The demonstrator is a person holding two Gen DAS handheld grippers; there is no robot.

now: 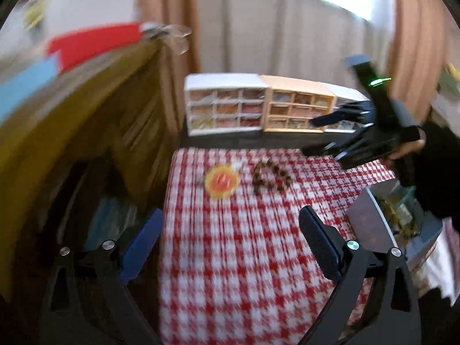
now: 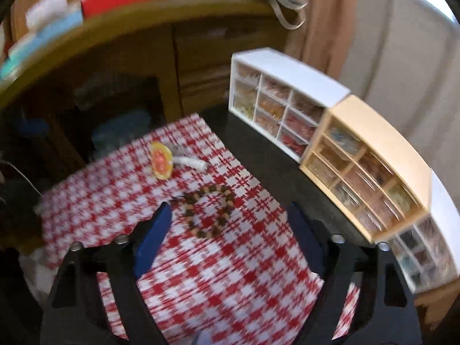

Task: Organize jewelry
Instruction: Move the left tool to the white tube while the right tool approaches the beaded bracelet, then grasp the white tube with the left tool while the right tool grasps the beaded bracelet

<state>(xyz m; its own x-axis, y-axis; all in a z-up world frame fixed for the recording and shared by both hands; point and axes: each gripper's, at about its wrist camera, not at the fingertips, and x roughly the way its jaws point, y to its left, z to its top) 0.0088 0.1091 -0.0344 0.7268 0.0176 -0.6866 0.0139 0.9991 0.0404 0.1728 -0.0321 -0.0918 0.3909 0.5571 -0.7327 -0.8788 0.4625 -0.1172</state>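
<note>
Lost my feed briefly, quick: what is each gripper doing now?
Left gripper: open, holding nothing.
Right gripper: open, empty, above the brown beaded bracelet.

A: Support?
B: Dark table (image 2: 267, 155), mostly under a red-and-white checked cloth (image 2: 230, 273).
A: On the cloth?
B: Brown bead bracelet (image 2: 210, 210); orange-yellow round ornament (image 2: 161, 161) near it, apart.
A: Bare tabletop?
B: White drawer organizer (image 2: 287, 69), tan drawer organizer (image 2: 382, 141), touching.

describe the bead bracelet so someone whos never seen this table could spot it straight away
Start at the red-and-white checked cloth in front of the drawer cabinets. Two small things lie on it: a round orange-and-yellow piece and, beside it, the bead bracelet. The bracelet is the open ring of dark brown and tan beads, with cloth showing through its middle.
</note>
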